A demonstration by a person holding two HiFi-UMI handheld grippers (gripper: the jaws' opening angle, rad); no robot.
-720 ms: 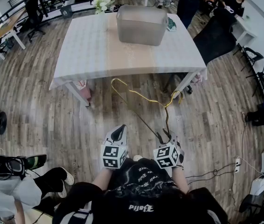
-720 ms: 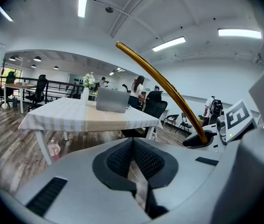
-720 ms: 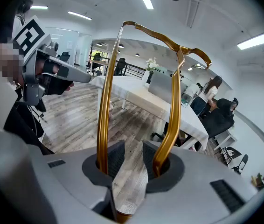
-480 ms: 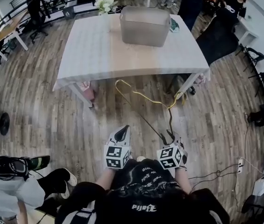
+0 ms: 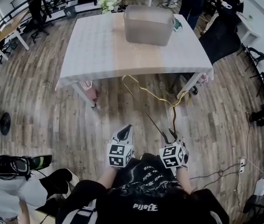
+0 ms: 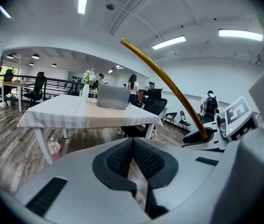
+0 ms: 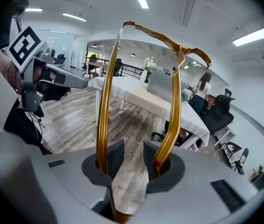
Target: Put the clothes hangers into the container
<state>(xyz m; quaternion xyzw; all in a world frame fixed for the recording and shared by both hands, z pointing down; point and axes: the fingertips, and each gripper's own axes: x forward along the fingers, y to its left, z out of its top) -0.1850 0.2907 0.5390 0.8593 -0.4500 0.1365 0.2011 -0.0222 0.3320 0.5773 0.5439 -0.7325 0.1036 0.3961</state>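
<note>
A gold wire clothes hanger [image 5: 157,99] rises from my right gripper [image 5: 169,136] toward the table. In the right gripper view, its two rods [image 7: 105,92] run down the outer sides of the fingers. The pads stand apart with nothing between them, so the right gripper [image 7: 129,155] carries the hanger looped round its fingers. My left gripper [image 5: 124,130] is shut and empty, its pads [image 6: 122,158] meeting. The hanger [image 6: 164,78] crosses that view on the right. The grey container [image 5: 148,24] stands at the far side of the white table [image 5: 99,55], well ahead of both grippers.
Wooden floor lies between me and the table. A vase of flowers [image 5: 108,1] stands at the table's far left corner. A black office chair [image 5: 218,36] and people are beyond the right end. A person's legs and shoes [image 5: 24,164] are at my left. A pink object [image 5: 90,90] sits under the table.
The table and container have shifted slightly right and nearer in the head view. The hanger stays on the right gripper, and both grippers hold their pose.
</note>
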